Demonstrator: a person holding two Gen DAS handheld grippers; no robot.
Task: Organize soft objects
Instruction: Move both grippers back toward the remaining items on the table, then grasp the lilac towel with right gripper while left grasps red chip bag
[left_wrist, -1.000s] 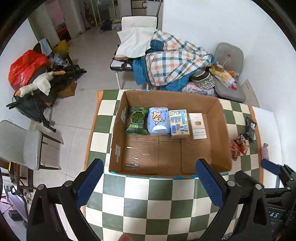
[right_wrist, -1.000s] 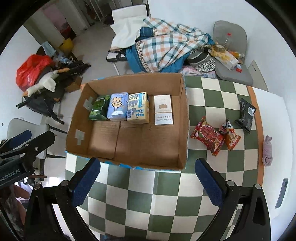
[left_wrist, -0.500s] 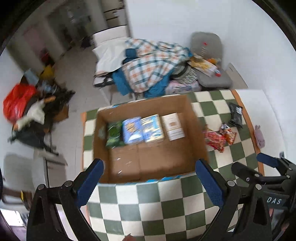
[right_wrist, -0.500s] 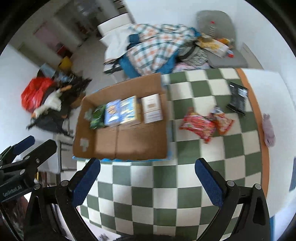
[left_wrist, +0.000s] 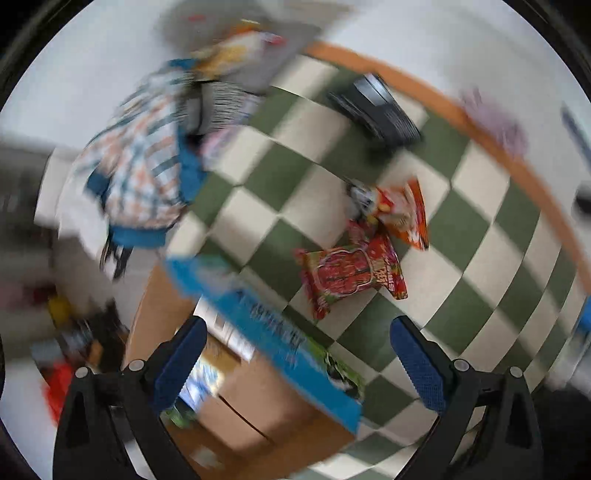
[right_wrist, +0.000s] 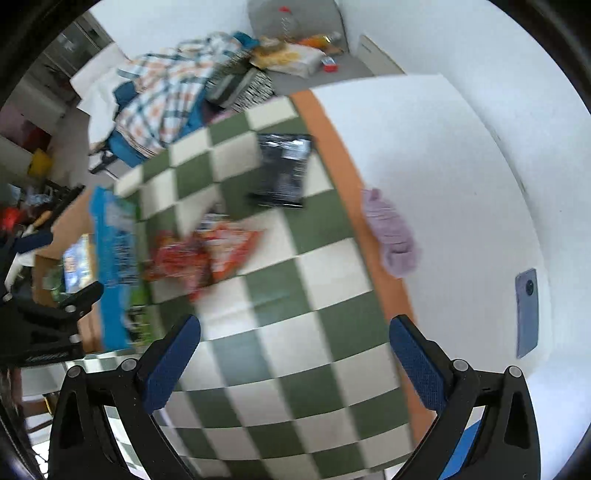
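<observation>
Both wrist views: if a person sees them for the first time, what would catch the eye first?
Probably the red snack bags, lying together on the green and white checkered tablecloth, right of the cardboard box with its blue outer side. Next, the black packet farther back, and the lilac cloth at the tablecloth's orange edge. Both grippers hang open and empty.

Bare checkered cloth (right_wrist: 280, 373) before snack packets (right_wrist: 207, 254)

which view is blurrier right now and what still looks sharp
Left wrist view: heavy motion smear on the box and plaid cloth; the red snack bag stays fairly crisp. Right wrist view: milder blur; phone and gripper fingers sharp.
</observation>
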